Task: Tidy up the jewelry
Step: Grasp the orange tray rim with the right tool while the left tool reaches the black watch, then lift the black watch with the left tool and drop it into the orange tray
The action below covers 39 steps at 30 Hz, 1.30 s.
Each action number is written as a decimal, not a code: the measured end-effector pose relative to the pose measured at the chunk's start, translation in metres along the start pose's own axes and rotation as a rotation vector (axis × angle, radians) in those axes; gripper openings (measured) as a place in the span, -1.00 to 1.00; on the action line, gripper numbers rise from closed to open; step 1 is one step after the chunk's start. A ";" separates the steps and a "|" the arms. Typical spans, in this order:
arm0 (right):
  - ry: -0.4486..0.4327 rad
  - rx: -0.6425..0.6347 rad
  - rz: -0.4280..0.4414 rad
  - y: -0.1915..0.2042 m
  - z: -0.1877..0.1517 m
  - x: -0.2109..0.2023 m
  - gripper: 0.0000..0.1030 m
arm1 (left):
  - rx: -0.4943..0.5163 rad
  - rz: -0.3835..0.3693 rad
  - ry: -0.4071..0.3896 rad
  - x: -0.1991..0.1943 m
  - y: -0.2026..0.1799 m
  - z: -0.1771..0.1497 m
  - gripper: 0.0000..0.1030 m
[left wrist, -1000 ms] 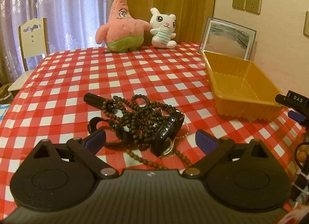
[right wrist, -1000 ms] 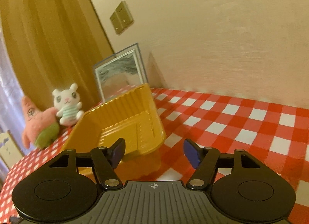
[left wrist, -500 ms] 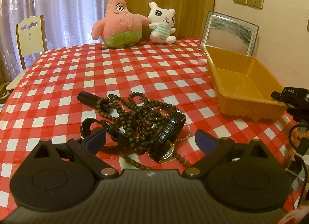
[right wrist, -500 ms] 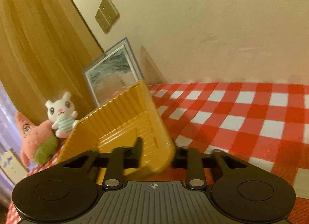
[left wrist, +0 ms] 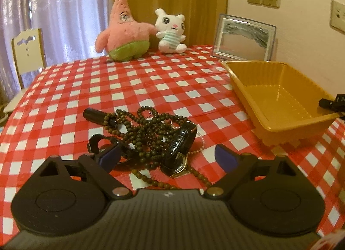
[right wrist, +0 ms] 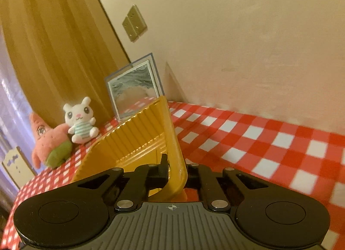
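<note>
A tangle of brown bead necklaces [left wrist: 146,133] lies on the checked cloth with a black-strapped watch [left wrist: 181,142] and a black tube [left wrist: 94,115]. My left gripper [left wrist: 168,156] hovers low over the near side of this pile. Its jaws stand wide and are closing, with the pile's near edge between the blue pads [left wrist: 226,157] and nothing pressed. The yellow plastic tray [left wrist: 278,99] sits to the right and holds nothing. My right gripper [right wrist: 176,169] is shut on the near rim of the tray [right wrist: 138,140]. Its black tip [left wrist: 332,102] shows at that rim in the left wrist view.
A pink star plush [left wrist: 125,32] and a white bunny plush [left wrist: 170,32] stand at the table's far edge. A framed picture [left wrist: 243,38] leans on the wall behind the tray. A white chair [left wrist: 28,49] stands at the far left. The wall is close on the right.
The right gripper went from open in front of the tray to shut on its near rim. The left gripper's pads drew slightly inward over the pile.
</note>
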State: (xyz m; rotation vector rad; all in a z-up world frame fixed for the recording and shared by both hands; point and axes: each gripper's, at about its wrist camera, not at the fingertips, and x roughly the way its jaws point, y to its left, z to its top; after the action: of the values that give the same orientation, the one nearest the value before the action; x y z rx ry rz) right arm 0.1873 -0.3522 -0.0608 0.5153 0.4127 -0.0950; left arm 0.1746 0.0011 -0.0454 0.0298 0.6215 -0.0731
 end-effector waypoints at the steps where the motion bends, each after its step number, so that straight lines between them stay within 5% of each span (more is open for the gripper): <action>1: 0.009 -0.003 0.007 -0.001 0.000 -0.003 -0.86 | 0.020 -0.001 -0.004 0.000 -0.003 -0.001 0.70; 12: 0.050 -0.051 0.044 -0.009 0.000 -0.021 -0.86 | 0.127 -0.037 -0.007 0.021 -0.009 0.000 0.06; 20: 0.056 -0.078 0.058 -0.008 0.003 -0.027 -0.86 | 0.148 -0.093 0.044 0.038 -0.004 0.000 -0.67; 39: 0.032 -0.210 0.055 0.019 -0.005 -0.053 -0.86 | 0.101 -0.153 -0.049 -0.014 -0.012 0.024 -0.77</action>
State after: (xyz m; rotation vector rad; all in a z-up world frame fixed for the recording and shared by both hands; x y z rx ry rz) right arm 0.1408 -0.3345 -0.0343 0.3208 0.4344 0.0099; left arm 0.1757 -0.0112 -0.0178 0.0776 0.5696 -0.2525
